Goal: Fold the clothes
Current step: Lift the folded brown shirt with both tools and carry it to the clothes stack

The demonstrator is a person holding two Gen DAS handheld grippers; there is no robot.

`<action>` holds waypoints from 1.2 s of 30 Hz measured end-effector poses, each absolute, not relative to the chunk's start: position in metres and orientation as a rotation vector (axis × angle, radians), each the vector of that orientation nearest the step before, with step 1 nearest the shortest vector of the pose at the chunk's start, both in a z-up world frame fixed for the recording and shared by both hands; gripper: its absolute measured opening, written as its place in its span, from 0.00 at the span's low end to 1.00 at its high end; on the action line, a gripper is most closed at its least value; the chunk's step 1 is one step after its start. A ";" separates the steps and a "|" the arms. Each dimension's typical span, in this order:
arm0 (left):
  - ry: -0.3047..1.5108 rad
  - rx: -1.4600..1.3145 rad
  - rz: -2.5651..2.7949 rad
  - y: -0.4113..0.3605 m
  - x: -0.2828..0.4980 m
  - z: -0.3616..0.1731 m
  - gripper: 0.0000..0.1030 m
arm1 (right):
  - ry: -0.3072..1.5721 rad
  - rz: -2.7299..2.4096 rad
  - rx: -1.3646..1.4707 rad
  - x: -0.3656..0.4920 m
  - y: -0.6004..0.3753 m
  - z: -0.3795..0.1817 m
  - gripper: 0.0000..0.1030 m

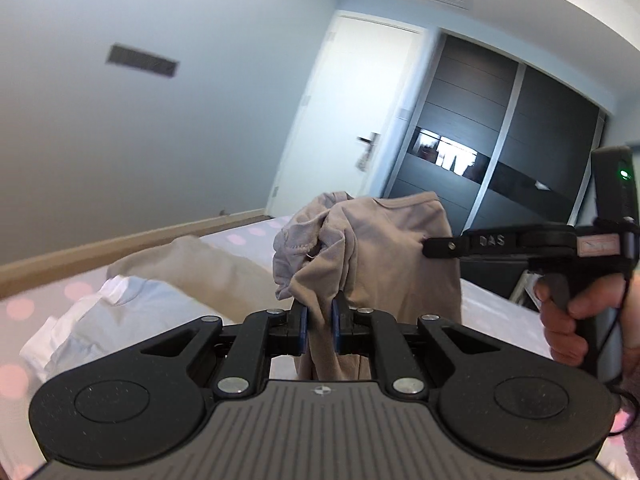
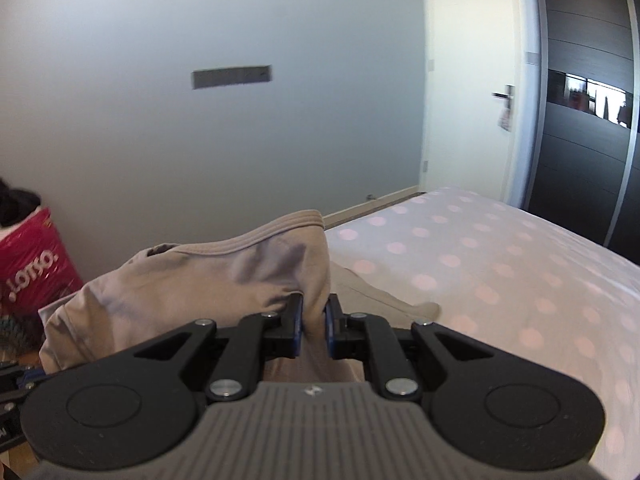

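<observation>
A beige garment (image 1: 376, 256) hangs lifted above the bed, bunched at its top. My left gripper (image 1: 319, 326) is shut on a fold of it, with cloth trailing down between the blue pads. In the left wrist view my right gripper (image 1: 430, 246) comes in from the right, held by a hand (image 1: 576, 320), its tip pinching the garment's right edge. In the right wrist view the same beige garment (image 2: 224, 276) drapes over my right gripper (image 2: 314, 322), which is shut on its ribbed edge. Part of the cloth lies on the bed behind.
The bed (image 2: 500, 272) has a white sheet with pink dots. A white garment (image 1: 108, 316) and another beige piece (image 1: 192, 268) lie on it at left. A red bag (image 2: 34, 264) stands on the floor by the wall. A white door (image 1: 352, 120) and dark wardrobe (image 1: 500, 132) are behind.
</observation>
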State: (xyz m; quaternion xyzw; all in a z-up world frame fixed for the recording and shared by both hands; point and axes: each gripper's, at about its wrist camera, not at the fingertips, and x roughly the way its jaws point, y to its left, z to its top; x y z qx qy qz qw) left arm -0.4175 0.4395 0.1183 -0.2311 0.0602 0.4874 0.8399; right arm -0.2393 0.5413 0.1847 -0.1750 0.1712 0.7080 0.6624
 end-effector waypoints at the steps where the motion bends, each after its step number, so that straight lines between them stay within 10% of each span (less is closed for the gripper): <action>1: 0.123 -0.503 1.044 0.444 -0.423 0.117 0.09 | 0.387 1.618 -0.423 -0.248 0.557 0.184 0.13; 36: 0.417 -0.779 1.572 0.554 -0.540 0.023 0.18 | 0.460 1.781 -0.777 -0.401 0.755 0.055 0.18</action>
